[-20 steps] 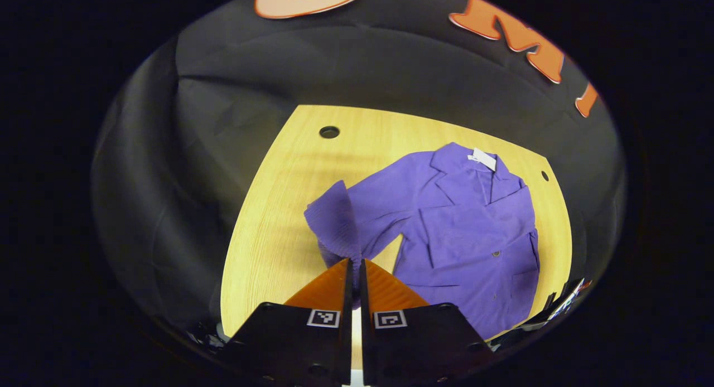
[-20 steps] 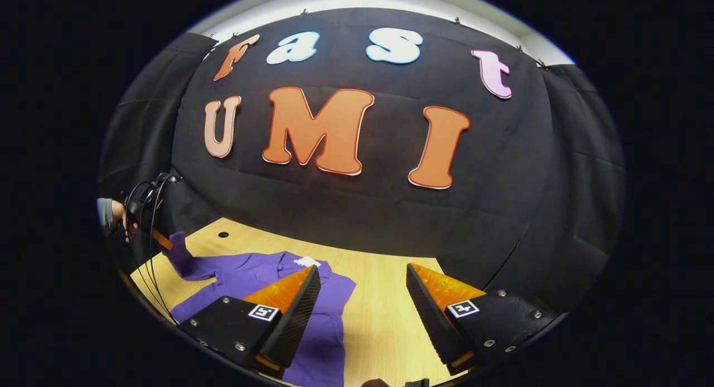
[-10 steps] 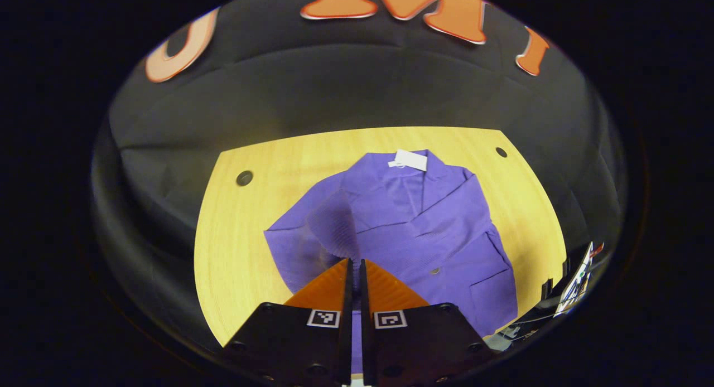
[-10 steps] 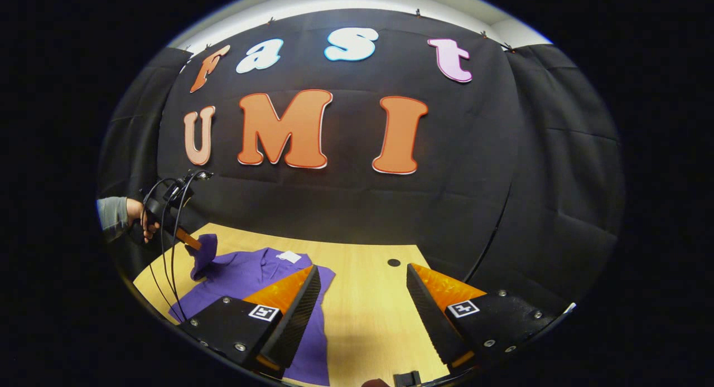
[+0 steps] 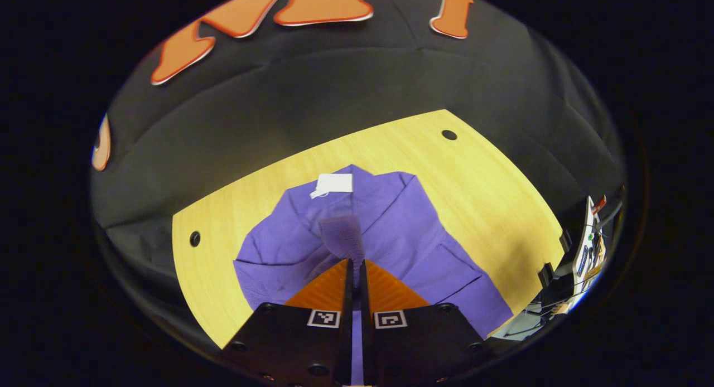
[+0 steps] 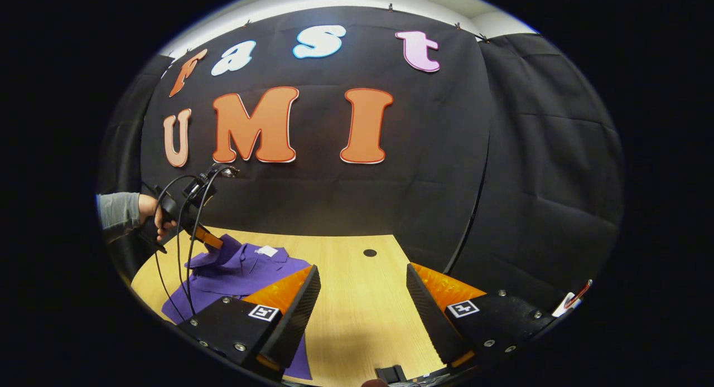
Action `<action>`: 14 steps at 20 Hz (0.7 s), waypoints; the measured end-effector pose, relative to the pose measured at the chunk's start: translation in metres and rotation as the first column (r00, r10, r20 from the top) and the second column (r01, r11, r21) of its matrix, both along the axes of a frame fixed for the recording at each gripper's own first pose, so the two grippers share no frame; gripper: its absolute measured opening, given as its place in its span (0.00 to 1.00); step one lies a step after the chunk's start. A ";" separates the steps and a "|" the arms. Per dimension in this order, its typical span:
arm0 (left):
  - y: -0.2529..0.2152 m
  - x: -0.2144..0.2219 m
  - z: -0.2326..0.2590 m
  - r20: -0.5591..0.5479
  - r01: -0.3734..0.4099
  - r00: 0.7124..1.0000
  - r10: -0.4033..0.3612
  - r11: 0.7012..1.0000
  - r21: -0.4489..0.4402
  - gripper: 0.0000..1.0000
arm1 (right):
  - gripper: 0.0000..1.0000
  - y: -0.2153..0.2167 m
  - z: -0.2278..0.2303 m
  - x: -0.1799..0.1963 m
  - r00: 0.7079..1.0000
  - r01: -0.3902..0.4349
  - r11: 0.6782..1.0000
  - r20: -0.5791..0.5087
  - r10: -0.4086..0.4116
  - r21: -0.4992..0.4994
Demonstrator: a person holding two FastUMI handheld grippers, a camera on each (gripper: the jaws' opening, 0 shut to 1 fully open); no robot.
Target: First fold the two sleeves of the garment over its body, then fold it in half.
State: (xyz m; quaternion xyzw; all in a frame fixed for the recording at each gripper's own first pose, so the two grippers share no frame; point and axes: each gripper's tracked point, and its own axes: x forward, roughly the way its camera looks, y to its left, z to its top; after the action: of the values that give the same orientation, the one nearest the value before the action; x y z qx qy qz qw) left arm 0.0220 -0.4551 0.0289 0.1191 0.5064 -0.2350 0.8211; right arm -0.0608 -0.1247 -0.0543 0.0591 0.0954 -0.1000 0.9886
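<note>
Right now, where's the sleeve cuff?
In the left gripper view the cuff is pinched in the left gripper, lifted over the middle of the jacket, just below its white tag.

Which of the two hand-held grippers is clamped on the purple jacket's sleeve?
The left hand-held gripper: its fingers are shut on the sleeve cuff over the purple jacket. The right hand-held gripper is open, holding nothing.

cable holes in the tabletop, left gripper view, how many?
2. One hole is near the table's far right corner; the other hole is near its left edge, beside the purple garment. More may be hidden under the garment.
</note>
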 end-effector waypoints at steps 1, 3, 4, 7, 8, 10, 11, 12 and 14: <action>-0.015 0.003 -0.003 0.002 0.016 1.000 -0.016 1.000 -0.006 0.08 | 0.94 -0.004 -0.001 -0.001 1.000 0.006 1.000 -0.004 -0.006 -0.001; -0.043 0.008 -0.008 0.005 0.037 0.999 -0.037 0.999 -0.019 0.08 | 0.94 -0.010 -0.005 -0.003 1.000 0.011 1.000 -0.010 -0.011 0.000; -0.056 0.011 -0.013 0.009 0.043 0.999 -0.043 0.999 -0.020 0.08 | 0.94 -0.013 -0.009 -0.010 1.000 0.012 1.000 -0.012 -0.012 -0.001; -0.091 0.012 -0.024 0.019 0.047 0.999 -0.047 0.998 -0.047 0.08 | 0.94 -0.021 -0.015 -0.019 0.999 0.021 1.000 -0.029 -0.021 0.001; -0.097 0.014 -0.026 0.033 0.036 0.999 -0.034 0.998 -0.057 0.08 | 0.94 -0.025 -0.018 -0.021 0.999 0.028 1.000 -0.037 -0.028 0.002; -0.114 0.014 -0.025 0.054 0.023 0.998 -0.018 0.994 -0.111 0.10 | 0.94 -0.030 -0.019 -0.024 0.999 0.032 0.999 -0.043 -0.032 0.007; -0.122 0.014 -0.020 0.075 0.018 0.997 -0.007 0.989 -0.146 0.19 | 0.94 -0.030 -0.020 -0.024 0.999 0.029 1.000 -0.044 -0.029 0.011; -0.125 0.010 -0.011 0.090 0.017 0.996 -0.001 0.983 -0.183 0.22 | 0.94 -0.030 -0.020 -0.024 0.999 0.027 1.000 -0.046 -0.027 0.014; -0.126 0.012 -0.001 0.147 0.013 0.989 0.019 0.976 -0.216 0.57 | 0.94 -0.029 -0.022 -0.023 0.999 0.015 1.000 -0.052 -0.015 0.016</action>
State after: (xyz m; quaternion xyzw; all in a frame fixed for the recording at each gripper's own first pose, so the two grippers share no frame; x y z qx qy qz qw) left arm 0.0336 -0.5810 0.0276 0.0453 0.4155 -0.2779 0.8649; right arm -0.0836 -0.1538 -0.0764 0.0654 0.1217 -0.1081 0.9845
